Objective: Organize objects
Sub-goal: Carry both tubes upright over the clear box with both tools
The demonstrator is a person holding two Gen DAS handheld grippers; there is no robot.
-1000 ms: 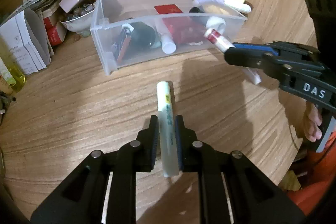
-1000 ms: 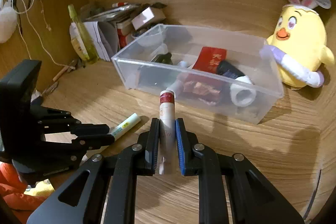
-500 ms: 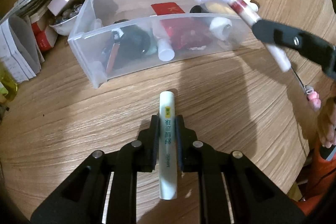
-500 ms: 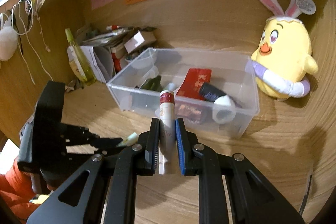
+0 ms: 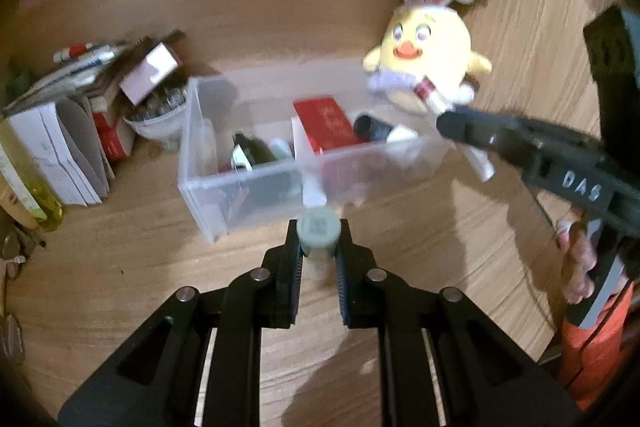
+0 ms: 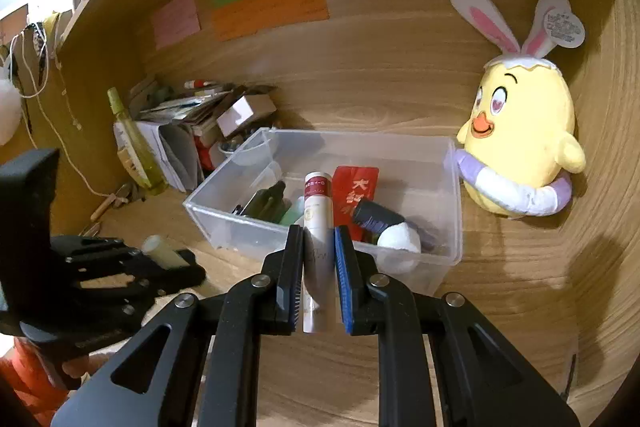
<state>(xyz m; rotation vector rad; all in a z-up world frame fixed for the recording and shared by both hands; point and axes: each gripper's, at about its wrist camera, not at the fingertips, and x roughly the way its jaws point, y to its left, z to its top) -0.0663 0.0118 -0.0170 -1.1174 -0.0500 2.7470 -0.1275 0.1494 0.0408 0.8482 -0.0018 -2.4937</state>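
Clamping a pale cream cylindrical tube (image 5: 319,233) between its black fingers, the left gripper (image 5: 318,259) pointed the tube's round end toward the camera, above the wood-grain desk surface (image 5: 120,287) and just in front of the clear plastic rectangular bin (image 5: 248,183). Beside it, the right gripper (image 6: 319,267) was closed on a white cylindrical tube with a dark red cap band (image 6: 318,227), held upright along the fingers with its capped end over the bin's near wall. Within the bin lay a red flat packet (image 6: 356,191), a dark cylindrical bottle (image 6: 376,217), a white rounded object (image 6: 400,243) and dark green items (image 6: 266,203), the last in the left part. Just right of the bin stood a yellow chick plush toy with rabbit ears (image 6: 524,151), one arm touching the bin's right end. Left of the bin, a stack of papers and small boxes (image 6: 192,123) was piled against the wooden back wall, on which pink, green and orange paper notes (image 6: 268,7) were stuck.
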